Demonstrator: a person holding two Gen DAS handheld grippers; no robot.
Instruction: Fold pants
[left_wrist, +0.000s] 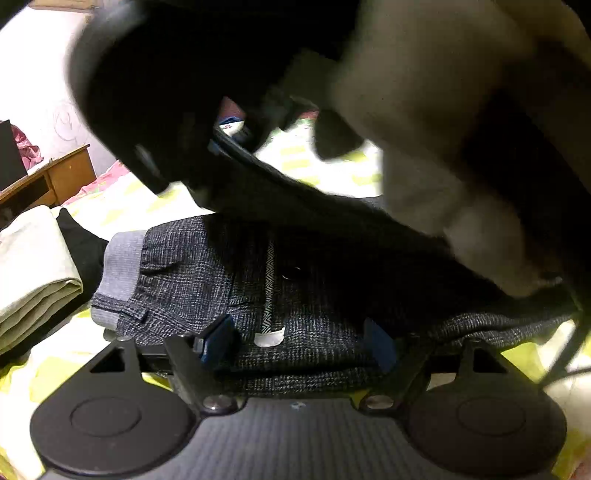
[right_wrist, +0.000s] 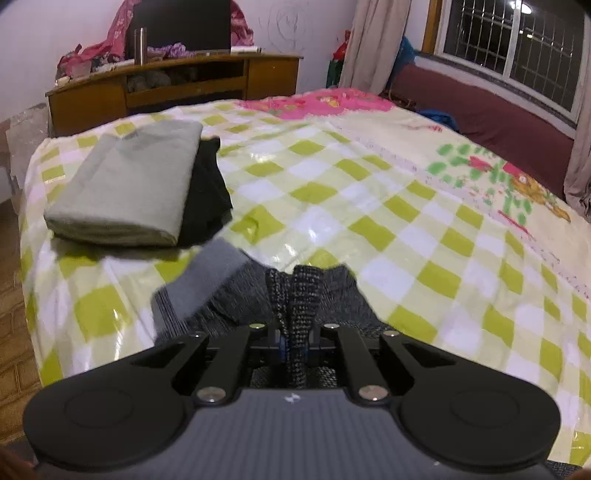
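Green-checked bedsheet (right_wrist: 332, 192) is covering the bed. Dark tweed pants (left_wrist: 295, 295) are lying folded on it, near a folded olive garment (right_wrist: 125, 188). Left gripper (left_wrist: 295, 339) is standing wide open over the pants. Right gripper (right_wrist: 295, 347) is pinching a pants fold; a blurred object above, possibly that gripper, is blocking the left view.

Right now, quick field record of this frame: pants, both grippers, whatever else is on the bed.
surface: bed with green-check cover
pants: dark grey tweed pants, folded, lying on the cover, light grey waistband to the left in the left wrist view
left gripper: left gripper open, fingers wide over the near edge of the pants, not pressing
right gripper: right gripper shut on a pinched fold of the pants
other items: folded olive garment resting on a black garment, far left of the bed
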